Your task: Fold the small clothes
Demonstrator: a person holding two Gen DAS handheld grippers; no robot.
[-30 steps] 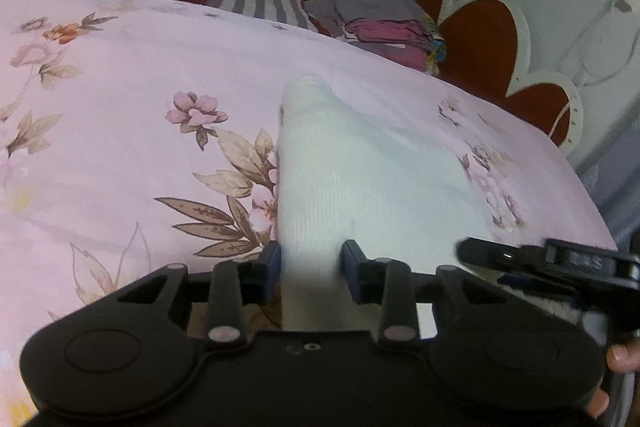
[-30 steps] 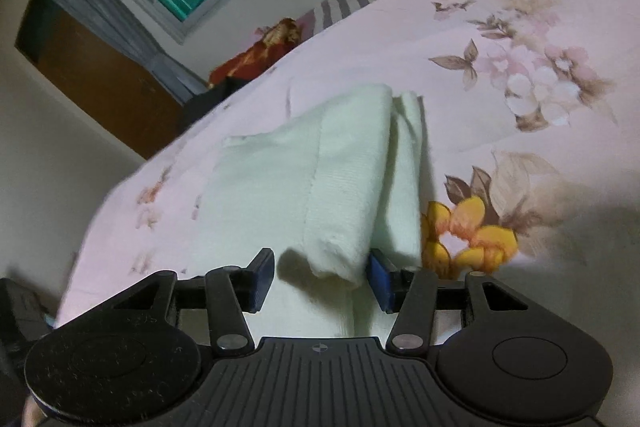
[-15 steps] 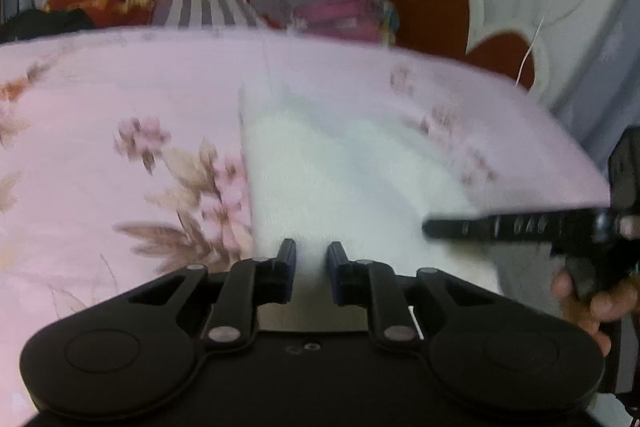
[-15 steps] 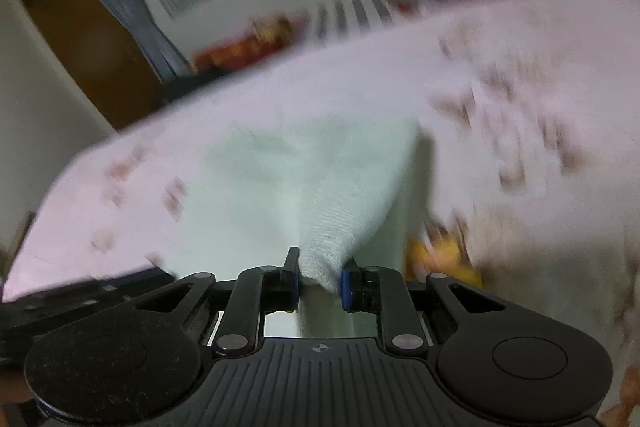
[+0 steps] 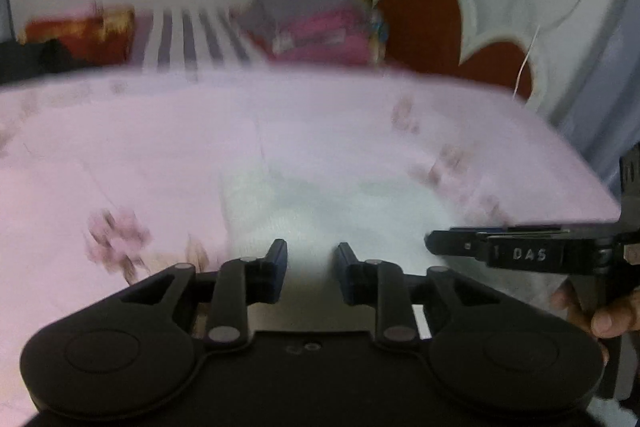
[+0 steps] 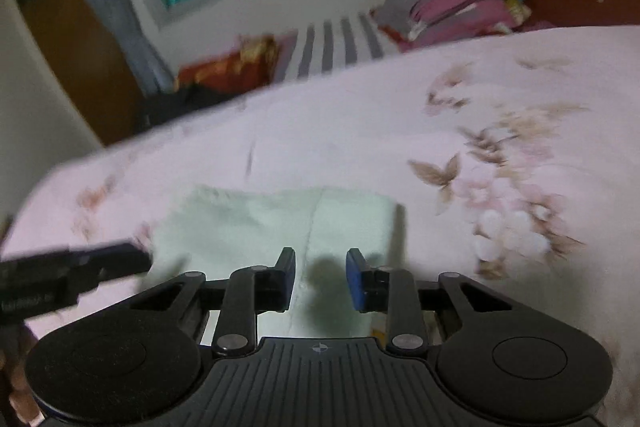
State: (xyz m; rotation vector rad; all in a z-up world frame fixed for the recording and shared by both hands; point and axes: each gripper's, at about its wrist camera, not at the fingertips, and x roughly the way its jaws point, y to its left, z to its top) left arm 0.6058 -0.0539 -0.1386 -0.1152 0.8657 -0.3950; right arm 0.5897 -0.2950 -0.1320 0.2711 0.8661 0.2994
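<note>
The pale green garment (image 6: 276, 223) lies flat on the pink floral bedsheet (image 6: 520, 87), folded into a compact rectangle with a straight seam or fold edge running down its middle. It sits near the front edge of the bed, directly ahead of both tools, so each side can be reached without stretching across the mattress.

The right gripper (image 6: 320, 277) hovers over the near edge of the garment. Its jaws stand narrowly apart and are opening; nothing is pinched between the pads, and the cloth shows through the gap below them. The left gripper (image 5: 312, 271) is in the same condition: narrow gap, jaws opening, no fabric clamped, the pale cloth (image 5: 340, 211) visible beneath. In each wrist view the other tool enters from the side, held level by a hand (image 5: 592, 311), so both work the same edge from opposite ends.

Judgement: both tools have let go at the near edge, and the fold appears laid down. The release points are placed at the outer thirds so that the layer settles evenly rather than skewing.

Farther back, at the head of the bed, a stack of folded clothes (image 6: 460, 3) rests beside a striped cloth (image 6: 340, 43) and a red-patterned item (image 6: 228, 67). This stack is the probable destination. The left view is strongly blurred, so fine detail there cannot be confirmed
</note>
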